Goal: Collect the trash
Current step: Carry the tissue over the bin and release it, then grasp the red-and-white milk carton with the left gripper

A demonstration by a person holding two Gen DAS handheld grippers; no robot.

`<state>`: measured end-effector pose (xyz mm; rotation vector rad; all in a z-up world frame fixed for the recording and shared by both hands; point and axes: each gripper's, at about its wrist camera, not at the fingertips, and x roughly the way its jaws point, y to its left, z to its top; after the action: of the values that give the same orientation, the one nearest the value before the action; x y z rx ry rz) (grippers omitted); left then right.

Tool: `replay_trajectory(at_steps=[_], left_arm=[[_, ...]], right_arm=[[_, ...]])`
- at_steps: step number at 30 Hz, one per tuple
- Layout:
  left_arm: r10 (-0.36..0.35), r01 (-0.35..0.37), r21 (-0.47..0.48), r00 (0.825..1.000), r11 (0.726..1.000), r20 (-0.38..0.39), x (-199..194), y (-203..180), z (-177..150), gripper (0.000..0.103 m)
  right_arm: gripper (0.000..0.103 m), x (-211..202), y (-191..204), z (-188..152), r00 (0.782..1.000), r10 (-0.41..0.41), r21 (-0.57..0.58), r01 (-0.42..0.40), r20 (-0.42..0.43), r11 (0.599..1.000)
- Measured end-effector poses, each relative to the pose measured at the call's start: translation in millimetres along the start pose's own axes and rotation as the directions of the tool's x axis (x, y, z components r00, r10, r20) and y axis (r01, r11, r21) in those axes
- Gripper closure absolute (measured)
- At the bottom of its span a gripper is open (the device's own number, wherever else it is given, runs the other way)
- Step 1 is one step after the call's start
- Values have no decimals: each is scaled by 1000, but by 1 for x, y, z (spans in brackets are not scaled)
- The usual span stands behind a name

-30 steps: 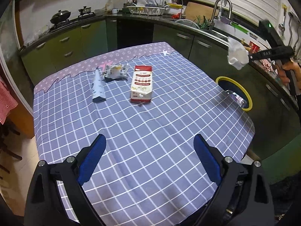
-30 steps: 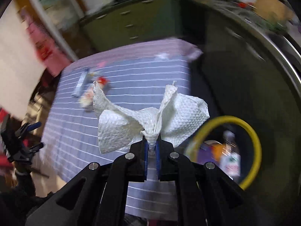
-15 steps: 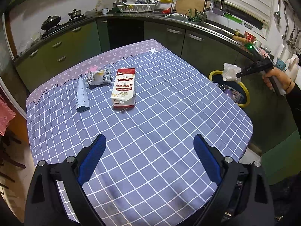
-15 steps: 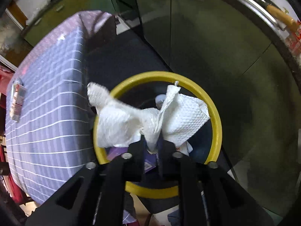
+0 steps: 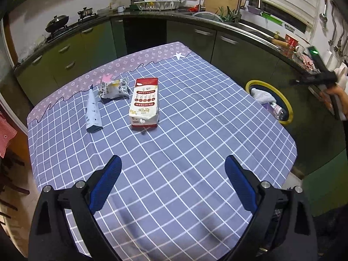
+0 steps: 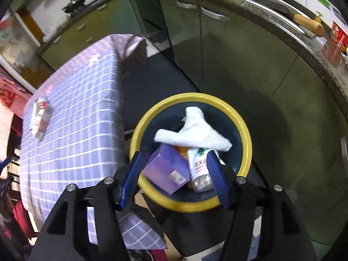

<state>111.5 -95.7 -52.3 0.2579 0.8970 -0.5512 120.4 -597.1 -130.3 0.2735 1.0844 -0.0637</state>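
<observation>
A kitchen with green cabinets surrounds my checked-cloth worktop [image 5: 174, 130]. From the left wrist, my left gripper [image 5: 173, 180] hangs spread and empty above the cloth; a milk carton [image 5: 144, 102], a crumpled wrapper [image 5: 113, 88] and a flattened tube [image 5: 93, 112] lie beyond it. From the right wrist, my right gripper [image 6: 175, 178] is opening, nothing between its fingers, over the yellow-rimmed bin [image 6: 245, 134]. The paper towel [image 6: 193, 134] seems to rest inside on a purple box [image 6: 165, 169].

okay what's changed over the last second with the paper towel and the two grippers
The right gripper swung from the table to above the yellow-rimmed bin; its jaws are opening and the paper towel has dropped inside. The left gripper stayed open and empty; the carton and wrappers kept their places.
</observation>
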Motion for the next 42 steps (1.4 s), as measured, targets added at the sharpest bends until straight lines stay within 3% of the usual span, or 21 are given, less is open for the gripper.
replay_trajectory(at_steps=[9, 18, 26, 30, 35, 37, 42], left_arm=[[23, -18, 62, 997, 998, -74, 36, 11, 50, 11], [41, -46, -24, 980, 999, -197, 120, 34, 108, 11], [35, -64, -97, 960, 993, -278, 165, 46, 120, 13], [38, -75, -109, 950, 991, -310, 174, 48, 120, 32], [37, -82, -118, 938, 990, -345, 180, 49, 118, 42], [30, -80, -126, 934, 989, -355, 181, 50, 118, 52], [41, -89, -116, 930, 989, -364, 180, 48, 117, 53]], right_arm=[[41, -10, 3, -38, 999, 46, 13, -46, 7, 999], [41, 7, 10, -43, 997, 82, 12, -81, -7, 997], [40, 13, 13, -43, 996, 91, 4, -91, -19, 996], [40, 16, 13, -42, 995, 95, 3, -95, -23, 995], [40, 19, 16, -42, 995, 100, -4, -100, -27, 995], [40, 19, 18, -42, 995, 100, -7, -100, -28, 995], [40, 19, 21, -43, 994, 103, -12, -104, -27, 995]])
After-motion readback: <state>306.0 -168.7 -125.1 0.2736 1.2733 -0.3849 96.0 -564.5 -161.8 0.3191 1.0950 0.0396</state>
